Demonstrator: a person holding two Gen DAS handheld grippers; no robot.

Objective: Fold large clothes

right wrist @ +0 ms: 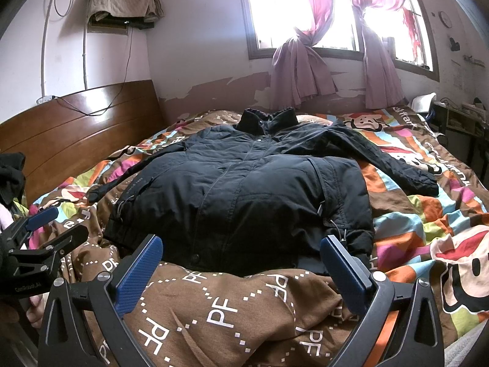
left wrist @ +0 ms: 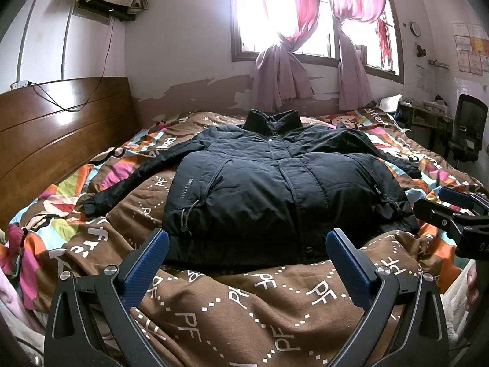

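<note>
Left gripper point(left wrist: 246, 257): nearest the left wrist camera, its jaws spread wide with nothing between them. The blue pads point(left wrist: 146, 267) hang over the brown quilt, just short of the jacket's hem and not touching it.
Right gripper point(right wrist: 241, 263): nearest the right wrist camera, jaws likewise wide apart and holding nothing. The right-hand pad sits just before the jacket's lower right corner; whether it touches the cloth I cannot tell.
Each seen from the other: the right gripper shows at the right edge of the left view point(left wrist: 452, 211), the left gripper at the left edge of the right view point(right wrist: 45, 229). Both sit at the near edge of the bed with jaws parted and empty.
Jacket point(left wrist: 275, 183): a black padded jacket lies front up on the bed, closed down the middle, collar point(left wrist: 272, 119) standing at the far end toward the window. White lettering "SINCE 1968" runs by its left pocket.
Sleeves: one sleeve point(left wrist: 128, 177) stretches out toward the headboard side, its cuff resting on the quilt. The other sleeve point(right wrist: 394, 159) is spread out to the opposite side.
Quilt point(right wrist: 220, 309): brown with white "PF" print near the cameras, bright cartoon patches elsewhere, rumpled under the jacket.
Headboard point(left wrist: 55, 134): dark wood, along the left.
Window point(left wrist: 305, 9): bright, with pink curtains point(left wrist: 281, 73) knotted, beyond the collar.
</note>
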